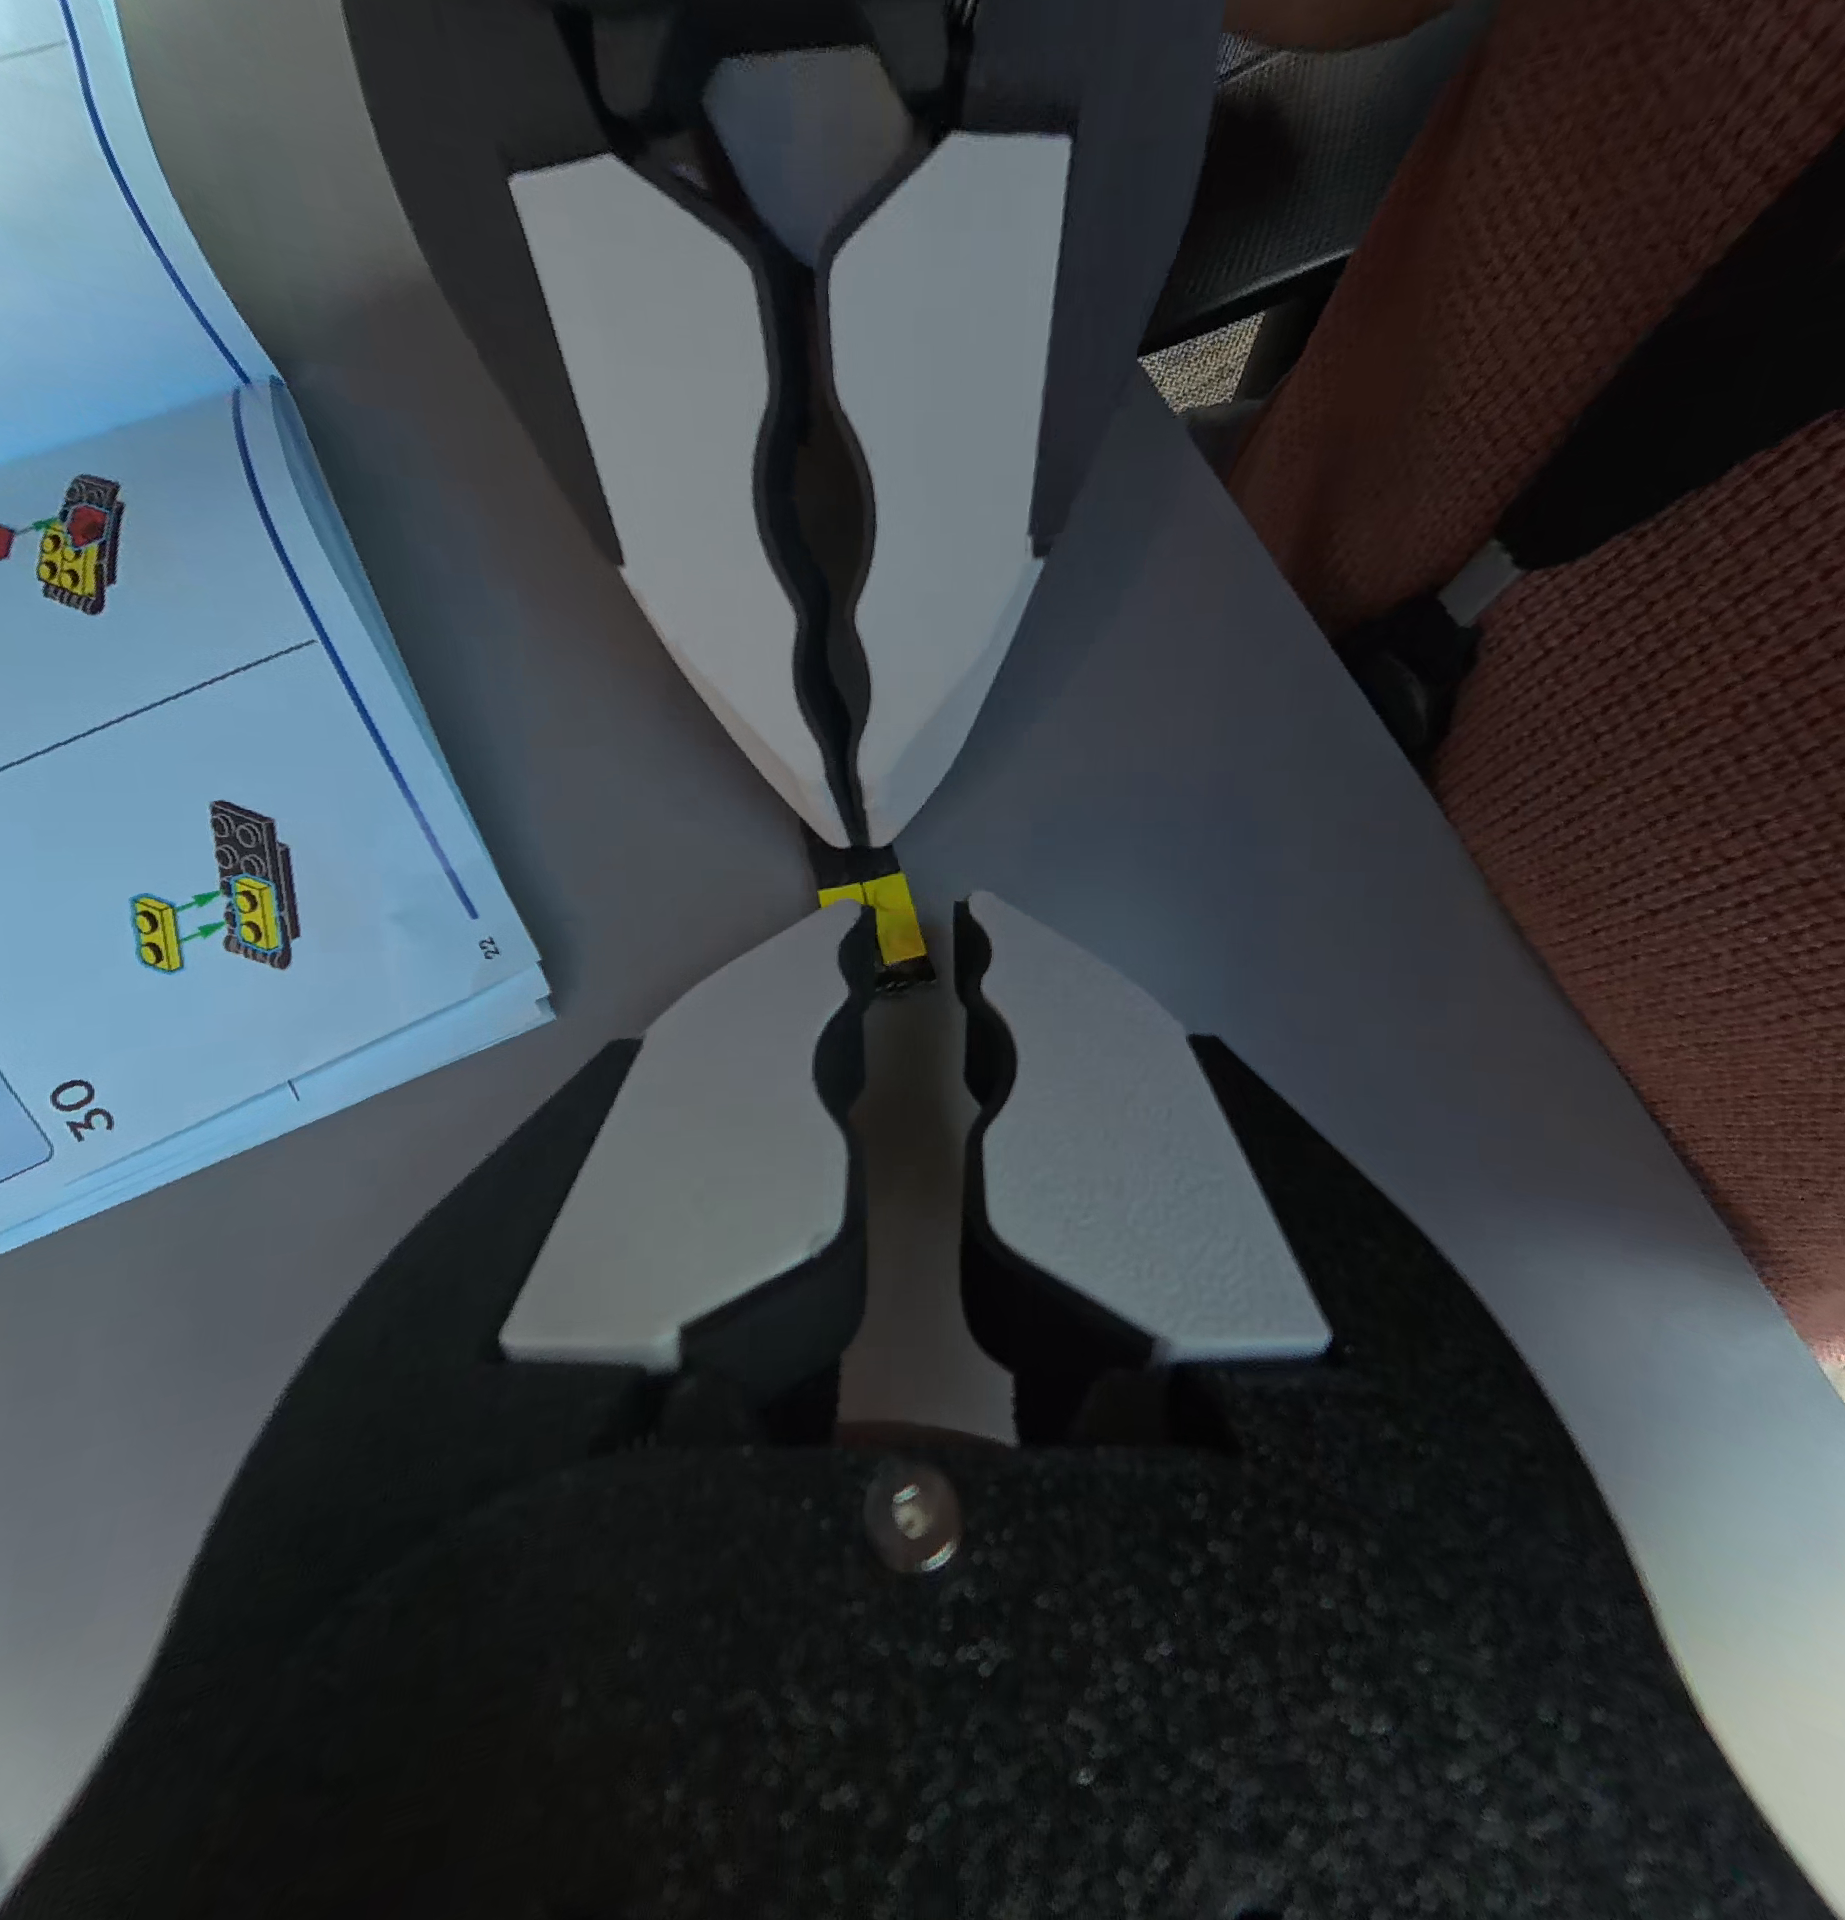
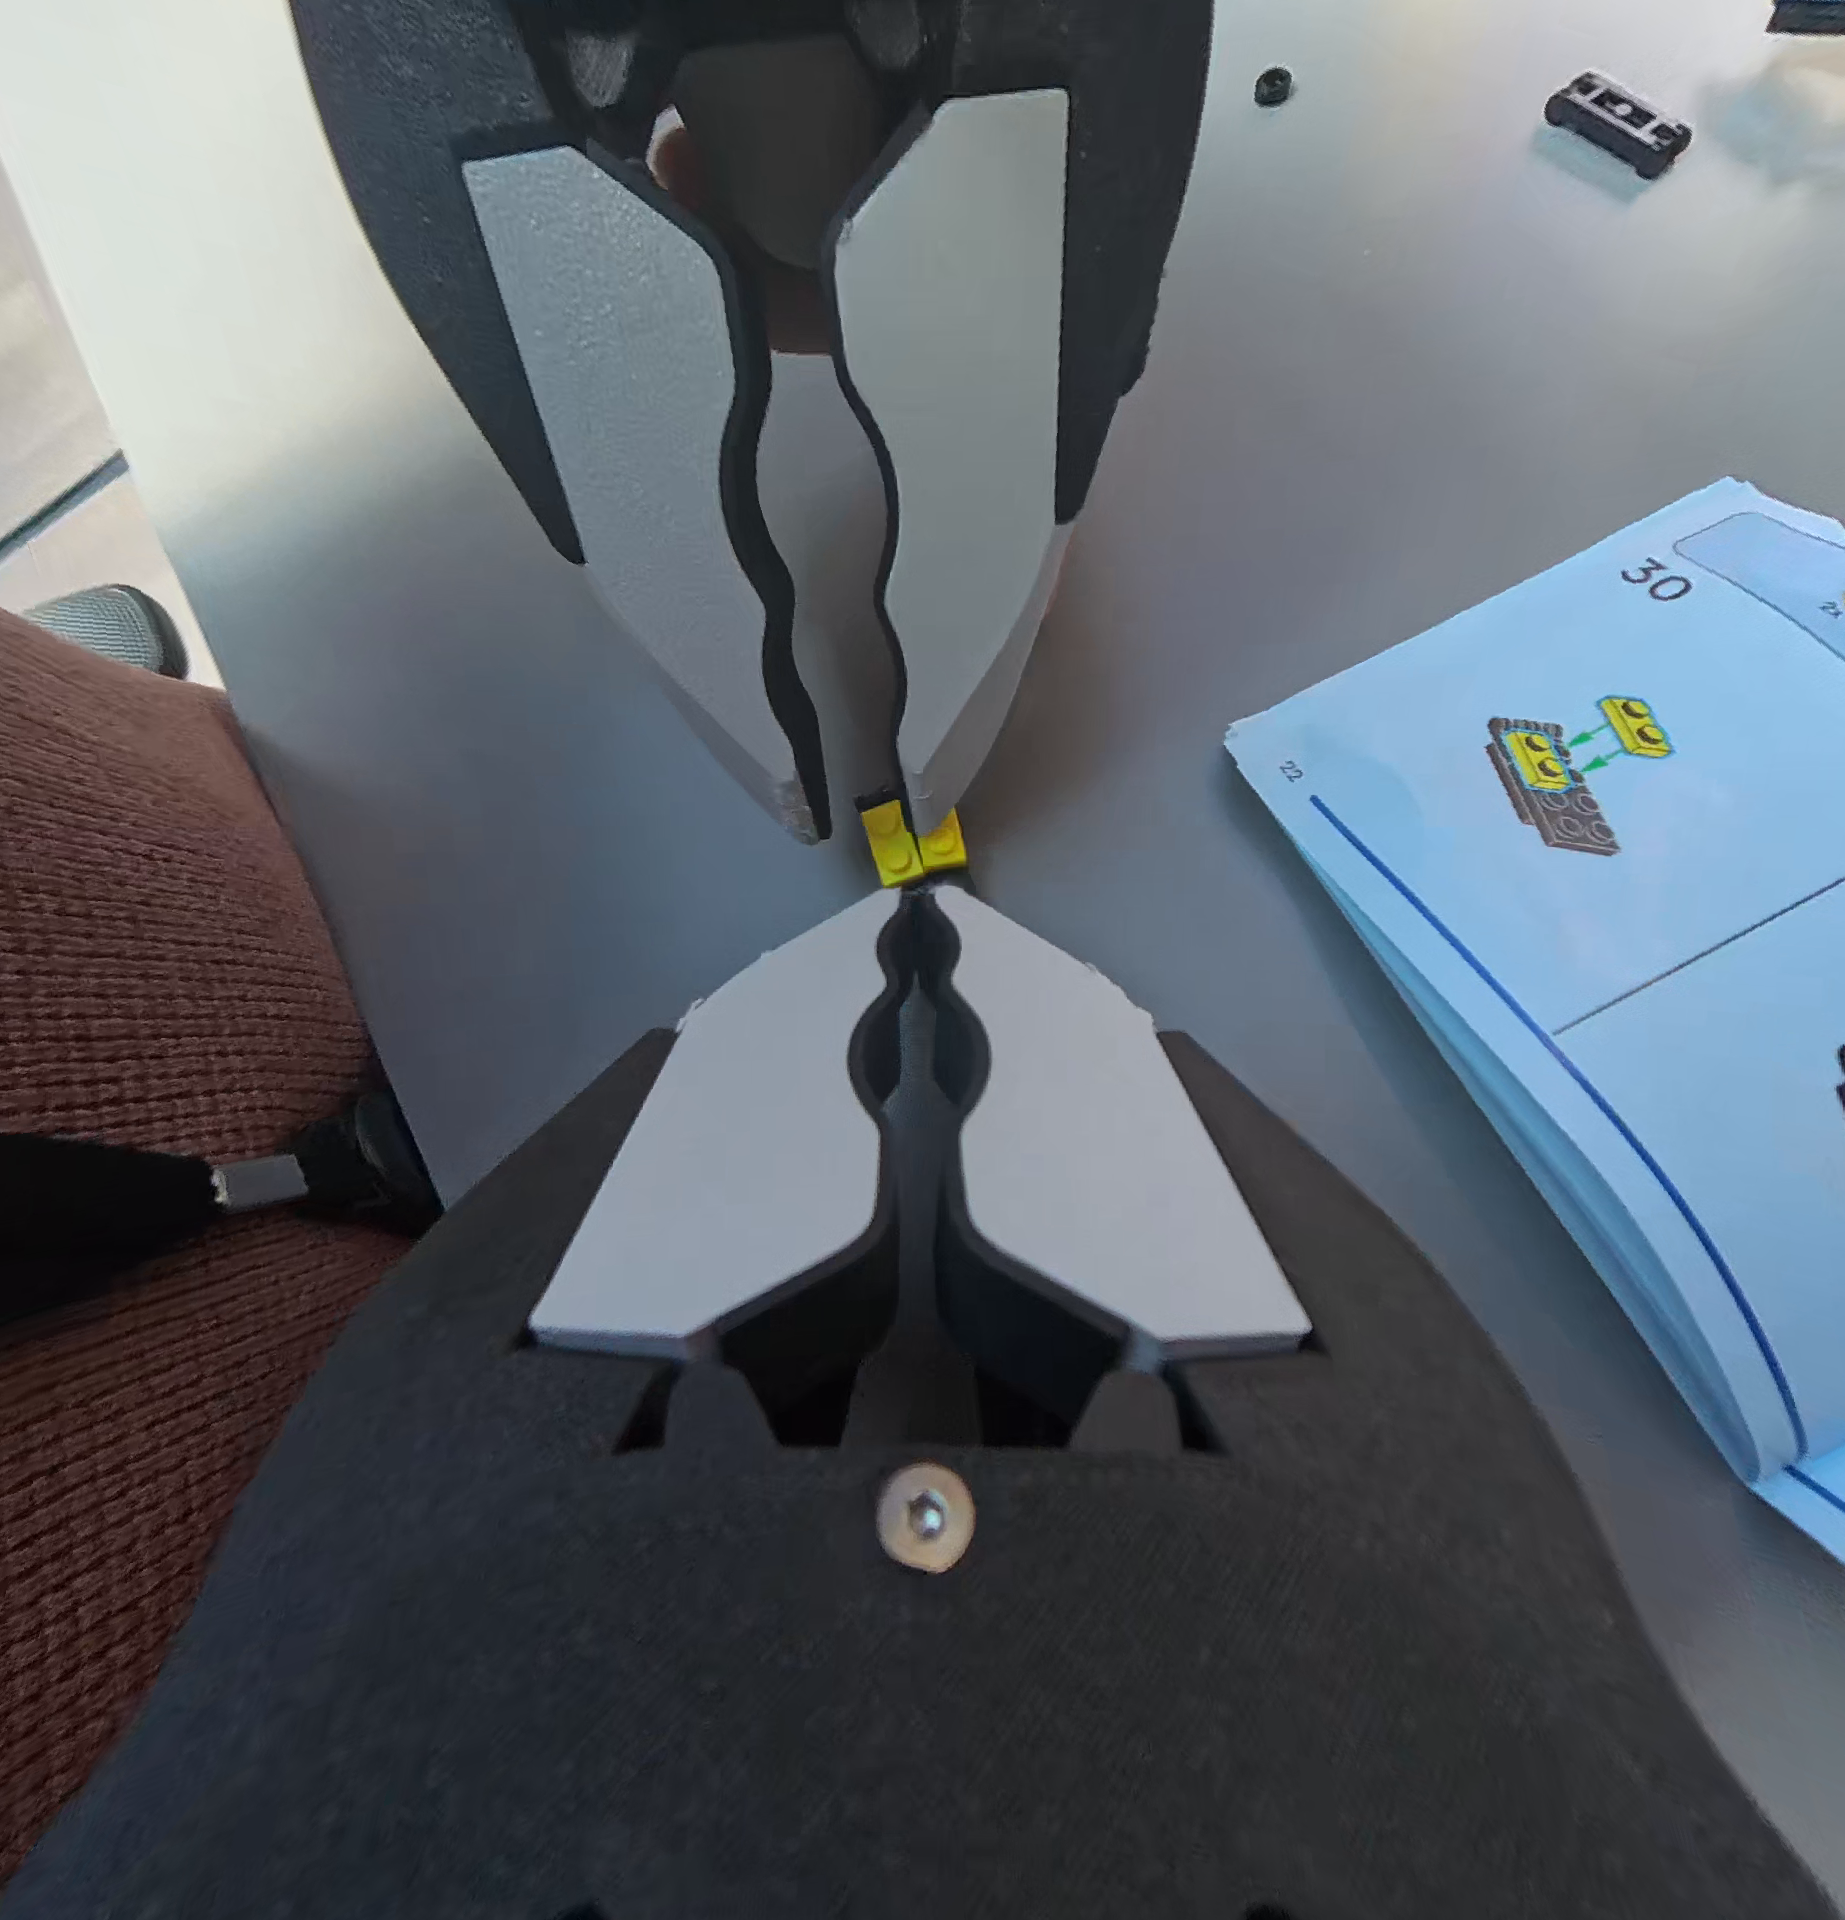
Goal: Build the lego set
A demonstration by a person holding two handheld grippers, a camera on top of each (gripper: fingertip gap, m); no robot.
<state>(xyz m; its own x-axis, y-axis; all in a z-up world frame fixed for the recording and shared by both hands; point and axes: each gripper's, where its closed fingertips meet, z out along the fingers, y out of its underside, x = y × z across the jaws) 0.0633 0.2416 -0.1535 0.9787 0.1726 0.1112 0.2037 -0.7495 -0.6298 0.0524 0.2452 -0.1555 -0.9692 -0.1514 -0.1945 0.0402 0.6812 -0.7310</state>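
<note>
A small assembly of two yellow bricks [image 1: 897,920] on a black plate [image 1: 902,977] sits between the two grippers, which face each other tip to tip over the grey table [image 2: 1313,416]. My left gripper [image 1: 905,909] has its fingers about a brick's width apart around the assembly and appears to grip it. It also shows at the top of the right wrist view [image 2: 864,816], around the yellow bricks [image 2: 890,836] and black plate [image 2: 880,802]. My right gripper [image 2: 913,896] is shut, its closed tips touching the near edge of the yellow bricks. It also shows in the left wrist view [image 1: 861,840].
An open light-blue instruction booklet [image 2: 1572,935] lies on the table beside the grippers, and also shows in the left wrist view [image 1: 222,779]. Loose black pieces [image 2: 1617,123] lie at the far right. A person's reddish-brown knit garment [image 1: 1624,831] is past the table edge. My two grippers' fingertips are within a few centimetres of each other.
</note>
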